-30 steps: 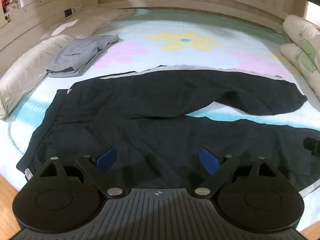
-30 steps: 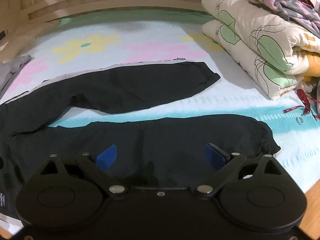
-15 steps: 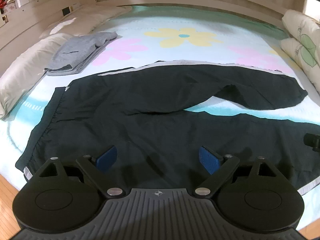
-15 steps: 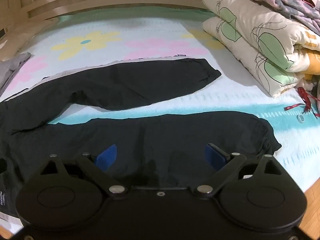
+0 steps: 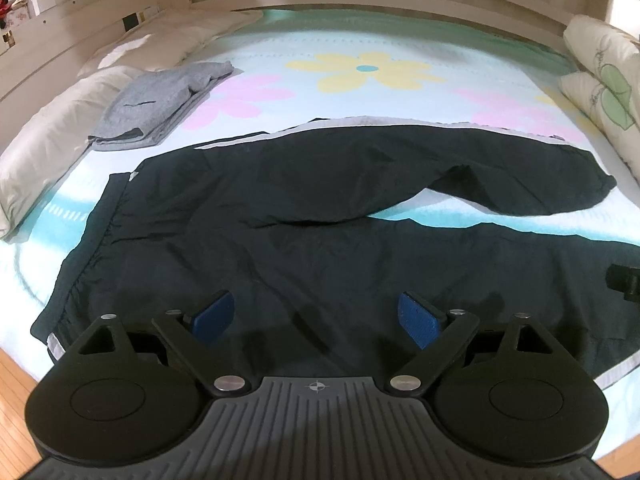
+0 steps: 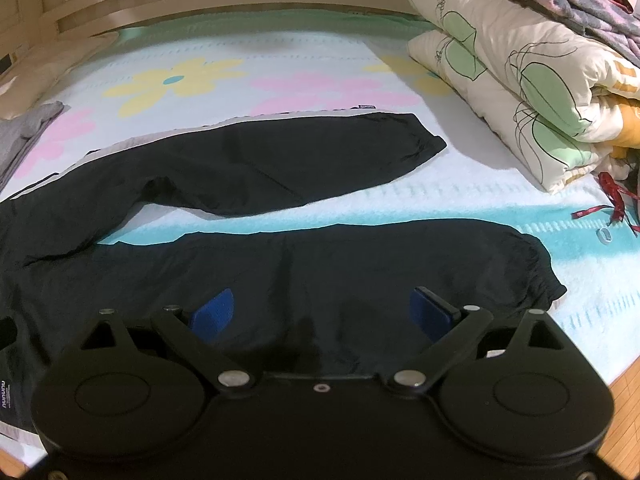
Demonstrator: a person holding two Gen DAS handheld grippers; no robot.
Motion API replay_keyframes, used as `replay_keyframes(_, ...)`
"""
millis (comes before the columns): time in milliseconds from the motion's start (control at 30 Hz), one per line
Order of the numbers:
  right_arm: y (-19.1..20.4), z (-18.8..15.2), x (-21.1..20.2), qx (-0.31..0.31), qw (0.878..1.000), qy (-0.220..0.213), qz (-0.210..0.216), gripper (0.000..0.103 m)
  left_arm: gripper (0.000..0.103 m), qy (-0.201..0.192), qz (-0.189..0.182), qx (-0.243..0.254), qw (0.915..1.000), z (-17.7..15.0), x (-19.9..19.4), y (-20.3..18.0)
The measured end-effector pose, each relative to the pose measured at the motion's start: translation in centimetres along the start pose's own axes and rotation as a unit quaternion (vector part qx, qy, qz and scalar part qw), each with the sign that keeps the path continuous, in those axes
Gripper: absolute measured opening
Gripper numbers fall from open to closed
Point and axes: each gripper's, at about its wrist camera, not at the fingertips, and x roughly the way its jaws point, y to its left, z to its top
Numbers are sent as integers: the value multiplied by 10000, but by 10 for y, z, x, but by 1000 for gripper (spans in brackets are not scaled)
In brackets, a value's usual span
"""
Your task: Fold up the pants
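Observation:
Black pants (image 5: 304,208) lie spread flat on the flowered bed sheet, waistband at the left, both legs running to the right and parted. In the right wrist view the pants (image 6: 360,276) show both cuffs, the far leg bent upward. My left gripper (image 5: 316,316) is open and empty, hovering over the seat area near the bed's front edge. My right gripper (image 6: 322,308) is open and empty, above the near leg. A bit of the right gripper (image 5: 624,280) shows at the left wrist view's right edge.
A folded grey garment (image 5: 160,104) lies at the back left beside white pillows (image 5: 52,132). A folded floral quilt (image 6: 520,80) with clothes on top fills the right side. A red ribbon (image 6: 612,204) lies by it. The wooden floor (image 6: 624,392) shows below the bed edge.
Both grippers have drawn back and risen slightly, so more of the pants shows in each view. The pants have not moved. Both stay open.

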Motion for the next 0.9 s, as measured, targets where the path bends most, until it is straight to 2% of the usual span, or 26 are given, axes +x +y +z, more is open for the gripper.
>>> replay_keyframes(433,0,0,3,-17,9999,93,45,95,90,19,-5,18,10000,0,1,-1)
replay_keyframes(733,1,0,3,12,9998,-65,-197,95,90,61,-28,9,10000,3,1,0)
replay_keyframes(900,0,3,1,-101,9998,-95,-146,98,89,223,-154,-97,9996,3,3,1)
